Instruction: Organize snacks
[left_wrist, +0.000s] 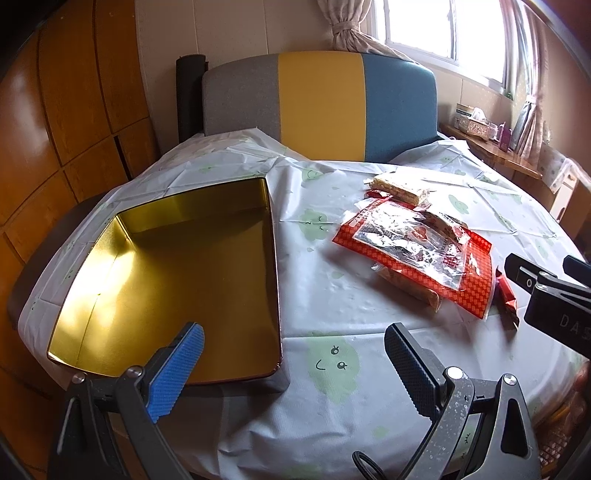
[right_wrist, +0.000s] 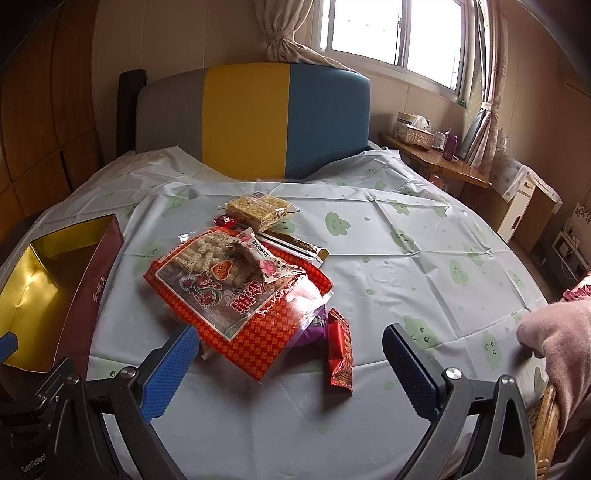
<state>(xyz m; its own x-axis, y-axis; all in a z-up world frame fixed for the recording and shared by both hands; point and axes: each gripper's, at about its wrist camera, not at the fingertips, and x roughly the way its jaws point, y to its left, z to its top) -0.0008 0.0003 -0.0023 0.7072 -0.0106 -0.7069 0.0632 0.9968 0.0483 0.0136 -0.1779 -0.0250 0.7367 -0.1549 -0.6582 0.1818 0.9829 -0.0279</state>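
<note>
Both grippers empty, jaws spread: left gripper (left_wrist: 295, 360) hangs over the tin's (left_wrist: 110, 236) near right corner, right gripper (right_wrist: 291, 363) just near of the snack pile. Only the right view shows the small red packet (right_wrist: 340, 350) between its fingers, the purple pack (right_wrist: 312, 328) under the big red bag (right_wrist: 240, 295), and a pink sleeve (right_wrist: 554, 343) at right. Left view alone shows the gold tin's whole bare floor, left of the snacks on the tablecloth (left_wrist: 332, 295).

Tricolour chair (right_wrist: 251, 118) behind table; tied curtain (right_wrist: 284, 40); tissue box (right_wrist: 413, 133) on sideboard
</note>
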